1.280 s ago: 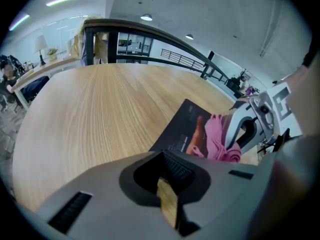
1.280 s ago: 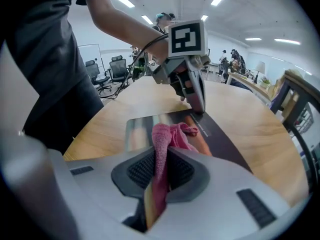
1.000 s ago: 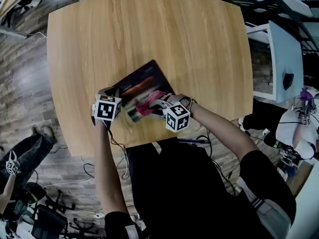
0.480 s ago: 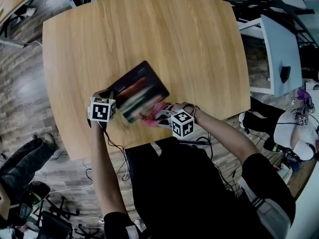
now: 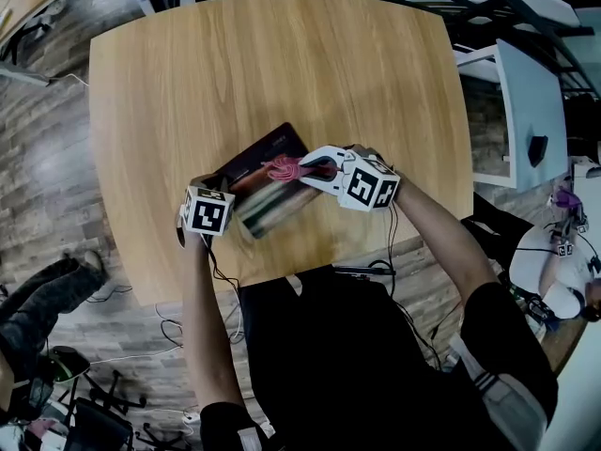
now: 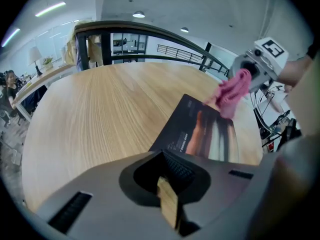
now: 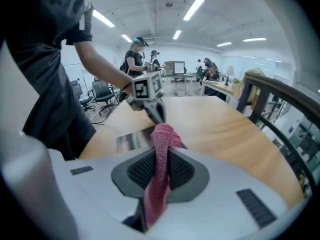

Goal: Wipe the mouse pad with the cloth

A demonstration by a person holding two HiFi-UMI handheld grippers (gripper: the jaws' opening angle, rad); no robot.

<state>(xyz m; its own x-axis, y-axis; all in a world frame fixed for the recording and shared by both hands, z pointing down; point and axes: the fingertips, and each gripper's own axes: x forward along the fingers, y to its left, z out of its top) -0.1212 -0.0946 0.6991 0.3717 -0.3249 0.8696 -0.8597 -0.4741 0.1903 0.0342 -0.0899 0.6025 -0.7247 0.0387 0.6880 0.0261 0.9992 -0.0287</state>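
Observation:
The dark printed mouse pad lies slanted on the wooden table, near its front edge. My left gripper is shut on the pad's near left corner; in the left gripper view the pad stretches away from that gripper. My right gripper comes in from the right and is shut on the pink cloth, which rests on the pad's far right part. In the right gripper view the cloth hangs out of the jaws over the pad. The cloth also shows in the left gripper view.
The table's front edge runs just below both grippers, against the person's body. A white desk panel stands to the right, off the table. Cables and chair bases lie on the floor at the left. People stand far behind in the right gripper view.
The right gripper has carried the pink cloth from the pad's near edge up across the pad to its far right part. The left gripper has kept its hold on the corner.

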